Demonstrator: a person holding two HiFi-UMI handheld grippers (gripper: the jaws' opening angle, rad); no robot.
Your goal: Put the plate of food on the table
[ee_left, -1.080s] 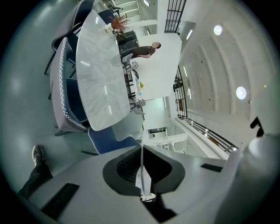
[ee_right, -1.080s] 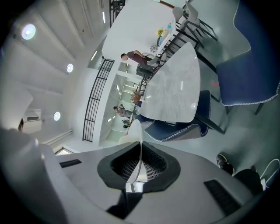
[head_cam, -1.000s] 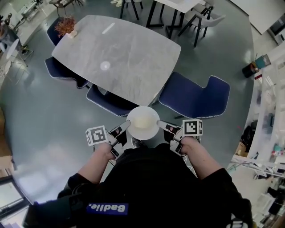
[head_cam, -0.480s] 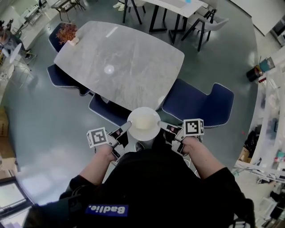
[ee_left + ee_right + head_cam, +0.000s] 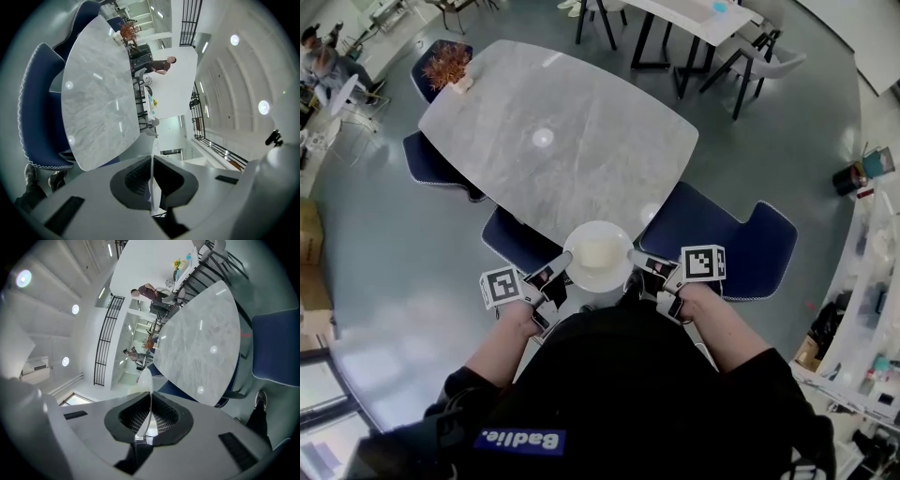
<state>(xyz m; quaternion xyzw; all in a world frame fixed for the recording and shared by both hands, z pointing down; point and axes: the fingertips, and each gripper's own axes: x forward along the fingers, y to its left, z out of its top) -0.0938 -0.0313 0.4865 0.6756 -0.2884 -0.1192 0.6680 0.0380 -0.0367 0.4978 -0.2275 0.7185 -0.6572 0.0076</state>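
Note:
A white plate of pale food [image 5: 599,256] hangs in the air just short of the near edge of the grey marble table [image 5: 553,131]. My left gripper [image 5: 560,264] is shut on the plate's left rim and my right gripper [image 5: 635,256] on its right rim. In the left gripper view the thin rim [image 5: 151,183] runs edge-on between the dark pads, with the table [image 5: 96,108] beyond. The right gripper view shows the same rim [image 5: 148,420] pinched between ribbed pads, and the table [image 5: 204,343] ahead.
Blue chairs [image 5: 727,239] [image 5: 517,242] stand tucked at the table's near side, more at its left [image 5: 431,155]. A small plant [image 5: 448,66] sits on the far left corner. Other tables and chairs [image 5: 694,37] stand beyond. People [image 5: 149,291] are far off.
I have stepped closer to the table with the plate held level between both grippers; the table's near edge now lies nearer the plate. Both grips are unchanged.

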